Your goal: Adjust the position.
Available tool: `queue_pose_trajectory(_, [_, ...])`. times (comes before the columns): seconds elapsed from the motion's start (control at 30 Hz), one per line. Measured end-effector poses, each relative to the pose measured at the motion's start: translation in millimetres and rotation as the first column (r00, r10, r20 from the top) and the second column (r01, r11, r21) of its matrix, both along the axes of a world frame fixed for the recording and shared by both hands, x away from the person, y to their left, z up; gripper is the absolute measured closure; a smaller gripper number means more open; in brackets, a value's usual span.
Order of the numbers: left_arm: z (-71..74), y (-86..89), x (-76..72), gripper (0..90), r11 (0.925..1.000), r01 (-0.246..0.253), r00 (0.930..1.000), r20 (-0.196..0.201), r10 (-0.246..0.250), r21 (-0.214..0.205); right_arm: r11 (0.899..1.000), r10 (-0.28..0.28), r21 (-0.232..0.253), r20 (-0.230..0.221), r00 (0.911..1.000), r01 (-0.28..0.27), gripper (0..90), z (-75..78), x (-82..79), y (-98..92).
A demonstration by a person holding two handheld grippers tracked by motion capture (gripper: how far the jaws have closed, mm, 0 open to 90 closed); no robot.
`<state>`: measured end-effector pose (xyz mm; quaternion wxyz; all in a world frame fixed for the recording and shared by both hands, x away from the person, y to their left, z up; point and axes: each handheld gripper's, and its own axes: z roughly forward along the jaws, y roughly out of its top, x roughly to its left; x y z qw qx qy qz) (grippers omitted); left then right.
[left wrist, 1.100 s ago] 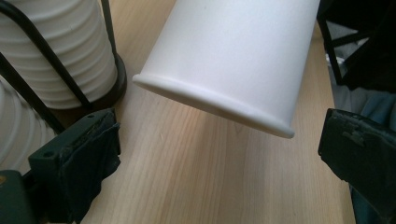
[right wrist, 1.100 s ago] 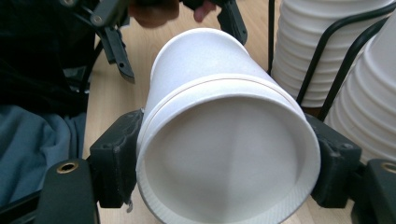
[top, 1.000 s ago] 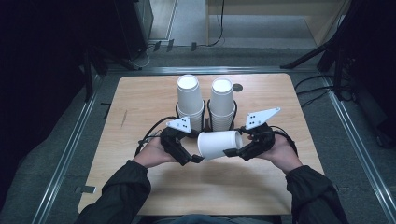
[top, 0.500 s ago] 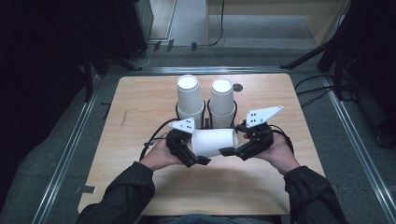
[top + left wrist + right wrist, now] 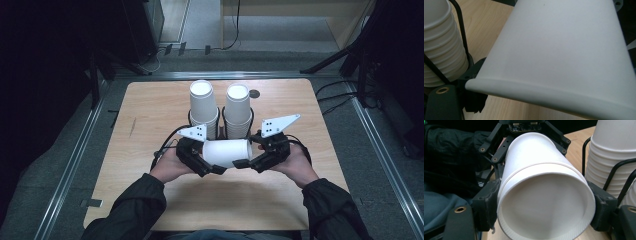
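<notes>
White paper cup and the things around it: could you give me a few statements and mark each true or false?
1. The white paper cup is lying sideways above the light wooden table. True.
2. The right tongs clamp the cup's closed bottom end. True.
3. Three stacks of cups stand behind it. False: there are two stacks of white paper cups.
4. Those stacks stand loose on the table. False: they sit in black wire holders.

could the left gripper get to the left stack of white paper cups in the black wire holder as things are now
Probably not yet. The left gripper has its jaws around the rim end of a sideways white paper cup, and they have just been closing. The left stack of white paper cups stands close behind, otherwise unobstructed.
</notes>
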<state>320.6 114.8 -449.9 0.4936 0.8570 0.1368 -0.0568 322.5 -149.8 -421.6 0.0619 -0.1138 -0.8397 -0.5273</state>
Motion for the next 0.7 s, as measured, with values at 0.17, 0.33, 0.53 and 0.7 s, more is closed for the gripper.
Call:
queue_pose_trajectory(0.17, [2.7, 10.3, 6.0, 11.3, 0.9999, -0.01, 0.9988, -0.047, 0.01, 0.008, 1.0, -0.026, -0.014, 0.004, 0.9997, 0.026, 15.0, 0.4, 0.6, -5.2])
queue_pose_trajectory(0.33, [4.5, 16.9, 5.0, 11.2, 0.9997, -0.005, 0.9993, -0.036, 0.006, 0.024, 0.999, -0.015, -0.052, 0.017, 0.9997, 0.016, 14.0, -2.5, 0.7, -7.5])
queue_pose_trajectory(0.53, [8.6, 22.8, 5.4, 11.2, 0.996, -0.032, 0.9994, -0.007, 0.033, 0.084, 0.99, -0.009, -0.139, 0.026, 0.9996, 0.013, 14.0, -10.6, -1.0, -2.8])
queue_pose_trajectory(0.7, [12.8, 26.7, 4.9, 11.1, 0.9907, -0.038, 0.9993, 0.009, 0.038, 0.131, 0.981, -0.022, -0.19, 0.039, 0.999, 0.029, 14.0, -15.7, 0.0, -2.3])
